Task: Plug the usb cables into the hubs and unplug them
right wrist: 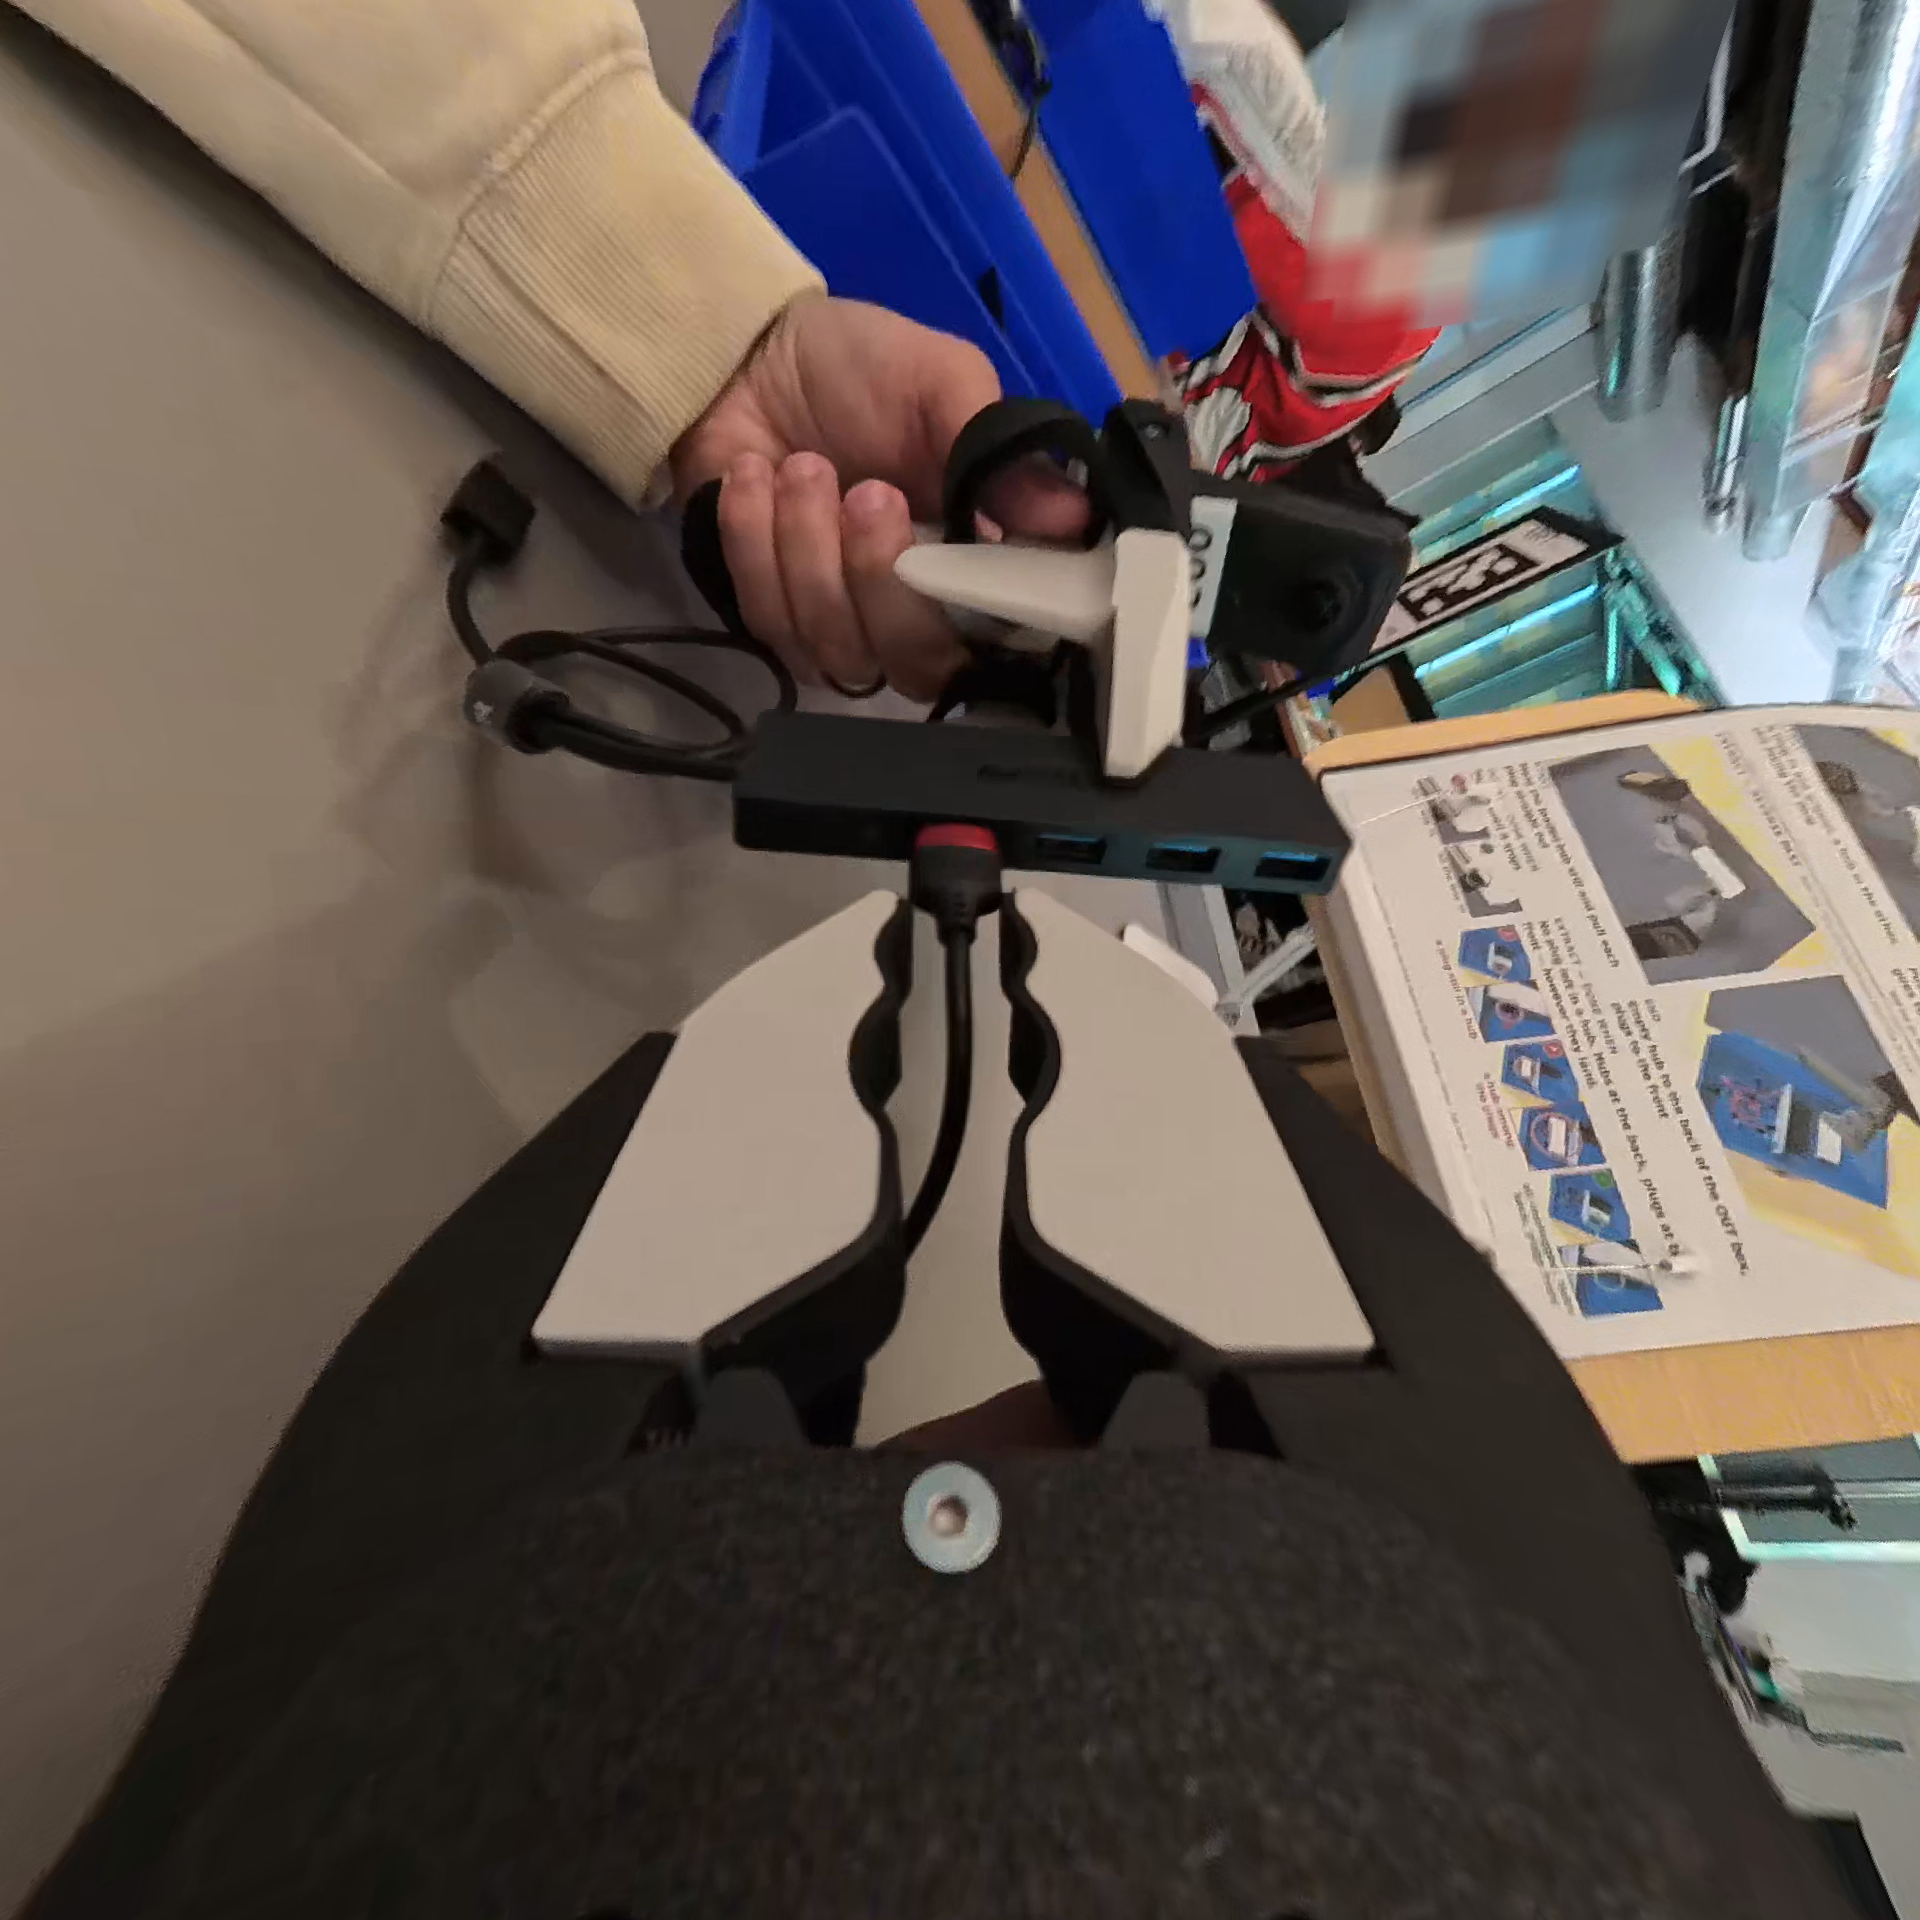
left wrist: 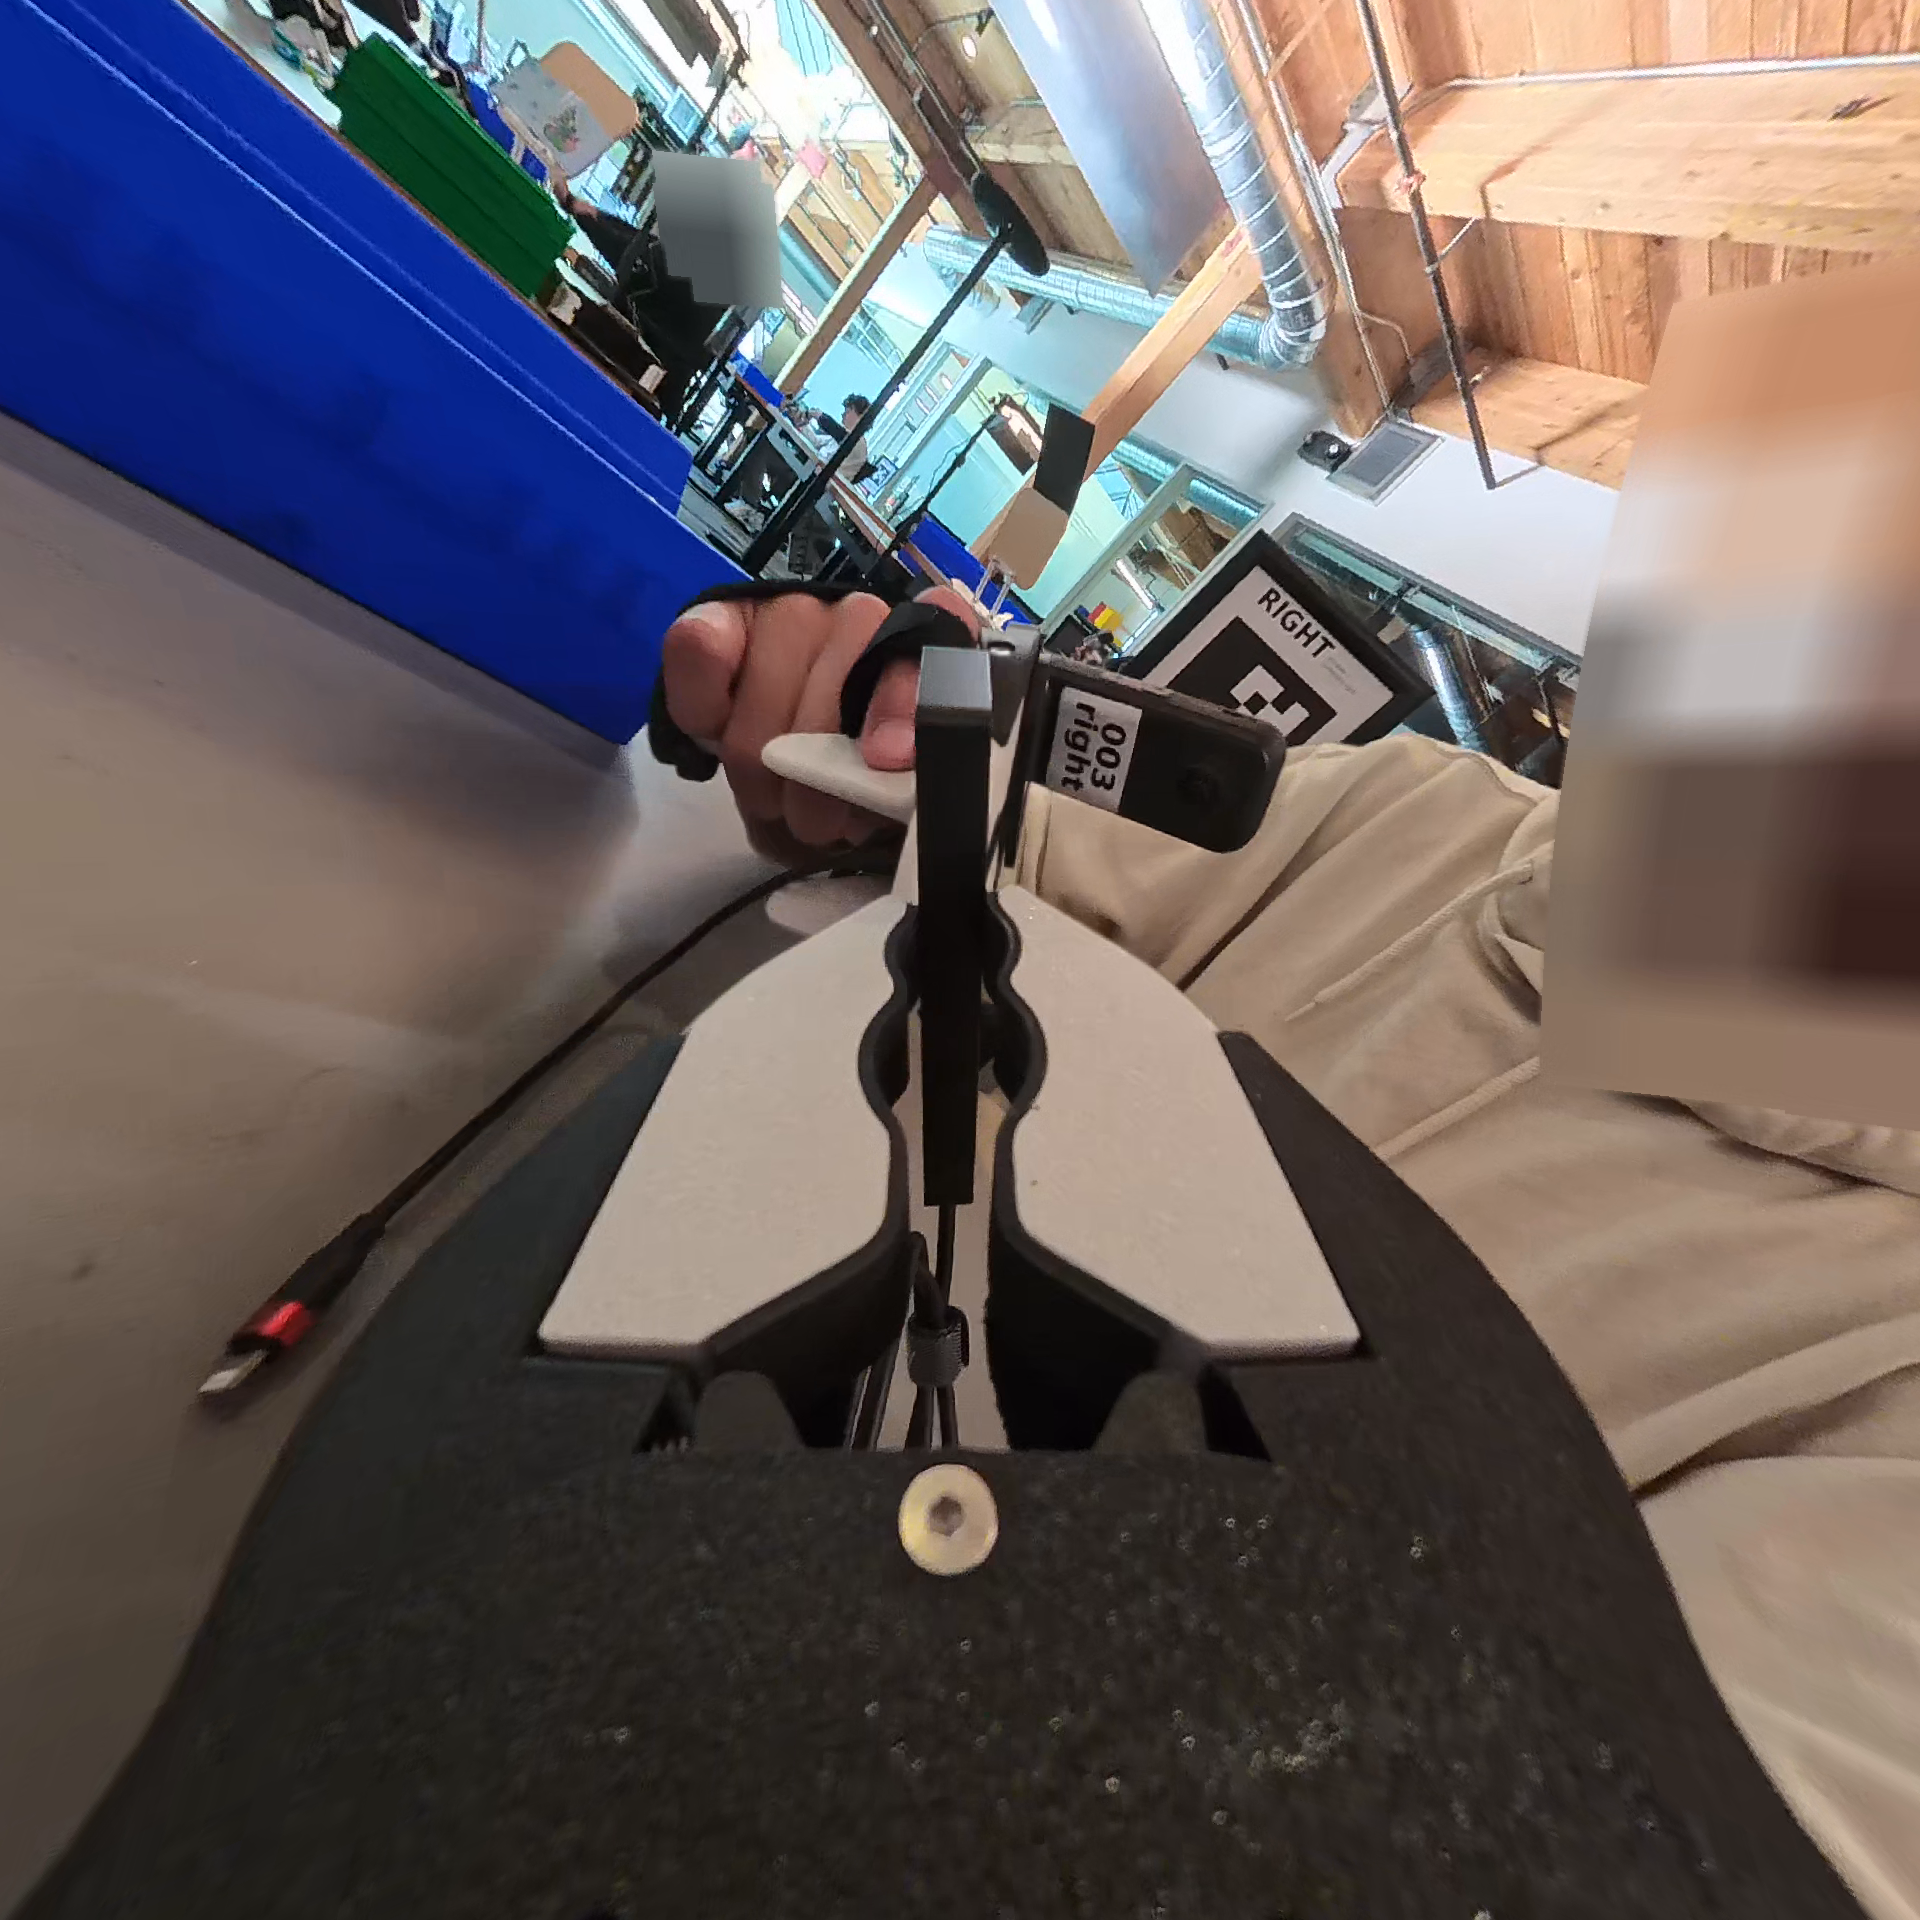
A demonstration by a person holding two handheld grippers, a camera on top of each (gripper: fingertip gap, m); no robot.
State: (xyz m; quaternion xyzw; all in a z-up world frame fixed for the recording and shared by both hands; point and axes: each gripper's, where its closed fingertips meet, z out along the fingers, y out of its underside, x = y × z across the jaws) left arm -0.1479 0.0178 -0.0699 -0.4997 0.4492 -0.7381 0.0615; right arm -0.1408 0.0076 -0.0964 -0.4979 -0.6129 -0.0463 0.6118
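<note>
A pale grey surface [left wrist: 260, 935] is bordered by blue bins [left wrist: 312, 416]. Overhead run wooden ceiling beams [left wrist: 1558, 156] and silver ducts [left wrist: 1257, 239], with bright windows [left wrist: 935, 343] beyond. A cardboard box bearing a printed sheet [right wrist: 1621, 1039] sits alongside.

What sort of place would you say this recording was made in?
Probably a shared workshop or lab in an industrial loft: exposed wooden ceiling beams and silver ventilation ducts overhead, blue storage bins along the grey table, and an illustrated instruction sheet beside it.
</note>
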